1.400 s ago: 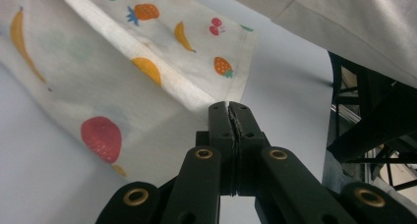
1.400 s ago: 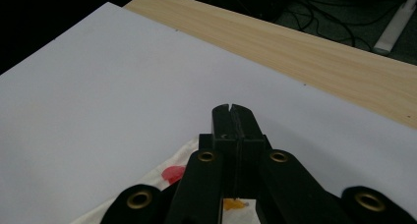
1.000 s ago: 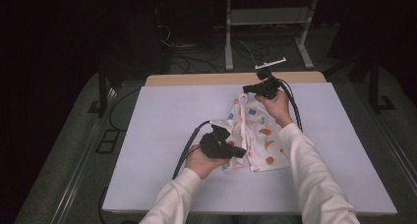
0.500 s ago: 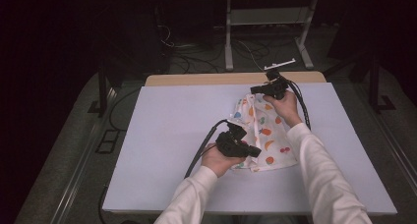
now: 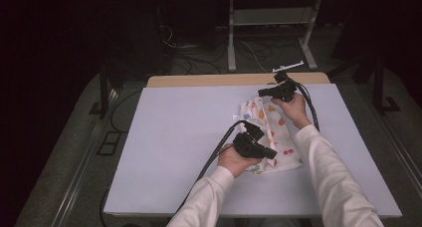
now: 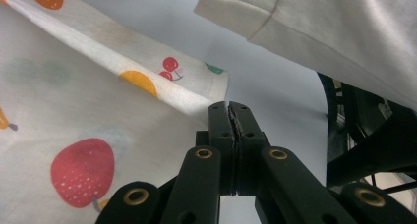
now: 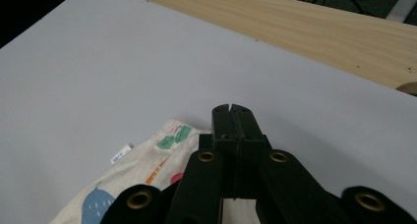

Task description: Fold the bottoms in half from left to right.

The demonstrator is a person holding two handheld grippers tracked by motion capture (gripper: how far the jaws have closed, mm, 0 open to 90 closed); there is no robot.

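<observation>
While the white fruit-printed cloth [image 5: 271, 132] lay mid-frame on the pale table [image 5: 174, 137], the left gripper [image 6: 230, 108] and right gripper [image 7: 230, 110] each pinched its edge, jaws closed.

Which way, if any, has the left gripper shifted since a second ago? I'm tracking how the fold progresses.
Yes. In the high view the left gripper has moved rightward along the table's near edge, over the fruit-print cloth.
</observation>
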